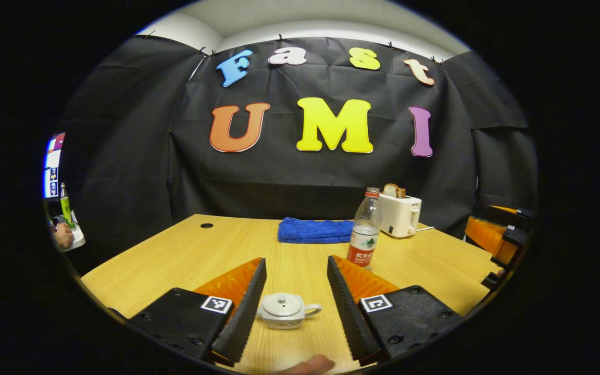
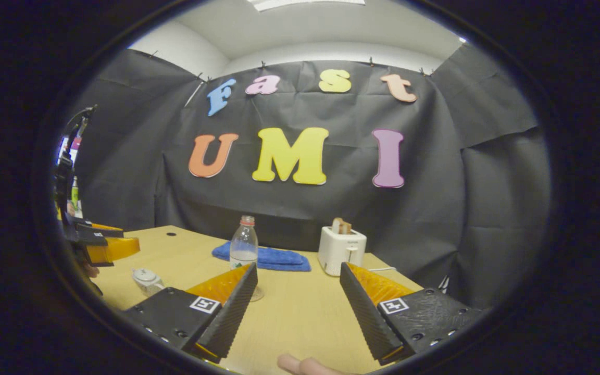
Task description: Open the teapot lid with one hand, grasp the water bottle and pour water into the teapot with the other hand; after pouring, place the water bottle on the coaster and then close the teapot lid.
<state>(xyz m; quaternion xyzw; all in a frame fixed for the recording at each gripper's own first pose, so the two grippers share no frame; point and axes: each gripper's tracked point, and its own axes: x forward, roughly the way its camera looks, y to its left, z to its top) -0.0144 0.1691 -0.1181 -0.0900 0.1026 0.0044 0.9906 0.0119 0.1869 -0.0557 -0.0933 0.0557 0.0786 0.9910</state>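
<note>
Currently the left gripper point(image 1: 296, 304) hangs wide open over the wooden table point(image 1: 185, 255), the small white teapot point(image 1: 285, 311) (lid on) sitting between its fingers, untouched. Right gripper point(image 2: 298, 307) also gapes empty; the water bottle point(image 2: 244, 245) stands upright past its left finger, before a blue towel point(image 2: 279, 258) and white toaster point(image 2: 340, 249).

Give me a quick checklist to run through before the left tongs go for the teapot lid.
1. Left tongs open: ok.
2. Teapot lined up between the fingers: ok.
3. Lid seated on the teapot: ok.
4. Water bottle upright, cap on: ok.
5. Right tongs open, bottle off toward its left finger: not ok yet.
6. Coaster located: cannot tell.
</note>
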